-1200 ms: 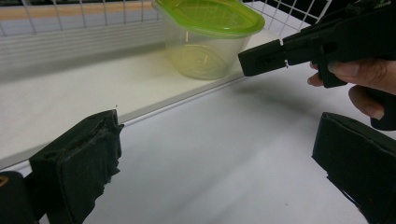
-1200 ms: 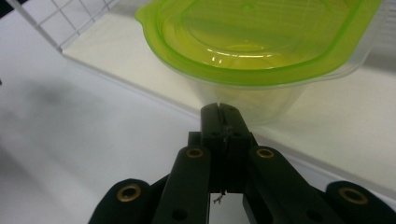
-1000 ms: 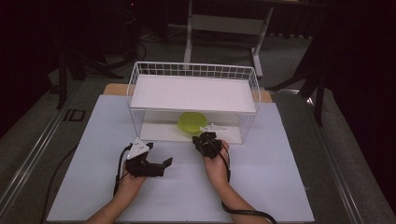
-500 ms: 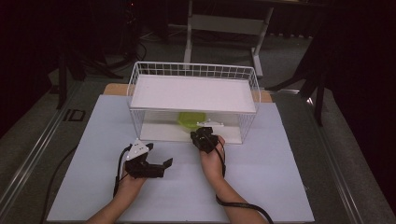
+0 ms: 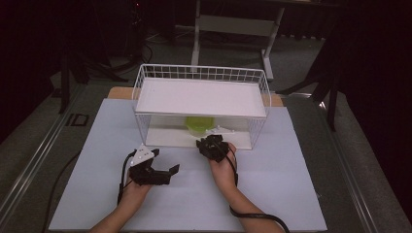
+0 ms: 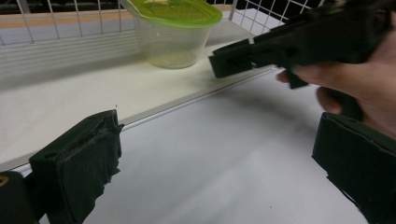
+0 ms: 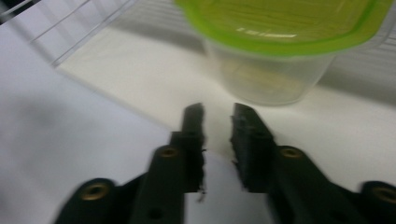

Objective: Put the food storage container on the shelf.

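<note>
Reaching into the open front of the wire basket (image 5: 145, 104), your right gripper (image 7: 217, 119) has just been parting its jaws, which stand a little apart with nothing between them, short of the clear tub with the green lid (image 7: 280, 51) on the lower shelf. Spread them wider before going forward, since the gap looks narrower than the tub, and come in low under the lid's rim. Keep your left gripper (image 6: 210, 154), jaws wide and empty, resting on the table (image 5: 291, 184) well clear.

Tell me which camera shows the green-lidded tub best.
The left gripper view: the tub shows almost whole and sharp, clear body under green lid. The right gripper view shows it close but blurred and cropped; the high view, just a green patch under the shelf.
</note>
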The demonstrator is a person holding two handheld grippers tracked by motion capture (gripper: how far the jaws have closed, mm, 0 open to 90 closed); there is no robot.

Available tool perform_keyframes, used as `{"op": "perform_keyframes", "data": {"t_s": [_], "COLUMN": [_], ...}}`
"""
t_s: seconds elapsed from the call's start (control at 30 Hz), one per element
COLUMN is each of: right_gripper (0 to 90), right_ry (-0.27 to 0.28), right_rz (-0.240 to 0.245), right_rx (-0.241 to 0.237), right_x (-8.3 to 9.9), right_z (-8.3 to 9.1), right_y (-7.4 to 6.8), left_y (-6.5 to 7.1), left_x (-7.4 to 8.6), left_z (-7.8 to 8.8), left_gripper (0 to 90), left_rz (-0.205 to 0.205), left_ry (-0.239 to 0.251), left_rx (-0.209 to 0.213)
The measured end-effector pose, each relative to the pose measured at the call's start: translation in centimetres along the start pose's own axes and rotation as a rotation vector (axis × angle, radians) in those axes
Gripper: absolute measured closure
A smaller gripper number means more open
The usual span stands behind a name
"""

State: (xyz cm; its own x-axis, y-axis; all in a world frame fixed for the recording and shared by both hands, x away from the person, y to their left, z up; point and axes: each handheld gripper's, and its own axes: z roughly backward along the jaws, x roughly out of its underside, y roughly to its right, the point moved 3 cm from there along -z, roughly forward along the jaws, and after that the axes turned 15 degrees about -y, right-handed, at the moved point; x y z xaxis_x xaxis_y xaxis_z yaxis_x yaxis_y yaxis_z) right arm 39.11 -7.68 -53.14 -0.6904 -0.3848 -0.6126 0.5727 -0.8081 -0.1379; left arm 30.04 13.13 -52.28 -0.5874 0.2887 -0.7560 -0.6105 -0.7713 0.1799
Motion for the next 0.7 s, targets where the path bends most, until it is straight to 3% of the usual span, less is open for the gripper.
{"op": "perform_keyframes", "data": {"t_s": [0.3,0.5,0.7], "right_gripper": [26.6,20.9,20.6], "right_ry": [0.067,0.102,0.106], "right_rz": [0.072,0.096,0.102], "right_rx": [-0.090,-0.122,-0.118], "right_x": [1.9,3.5,5.3], "right_z": [3.9,6.4,8.1], "right_y": [-1.3,-1.5,-1.1], "left_y": [0.4,1.4,2.3], "left_x": [-0.5,-0.1,1.0], "left_z": [1.3,2.8,3.7], "left_gripper": [2.1,2.1,2.1], "left_rz": [-0.001,-0.017,-0.044], "left_ry": [0.017,0.023,0.010], "left_rx": [0.015,0.034,0.044]}}
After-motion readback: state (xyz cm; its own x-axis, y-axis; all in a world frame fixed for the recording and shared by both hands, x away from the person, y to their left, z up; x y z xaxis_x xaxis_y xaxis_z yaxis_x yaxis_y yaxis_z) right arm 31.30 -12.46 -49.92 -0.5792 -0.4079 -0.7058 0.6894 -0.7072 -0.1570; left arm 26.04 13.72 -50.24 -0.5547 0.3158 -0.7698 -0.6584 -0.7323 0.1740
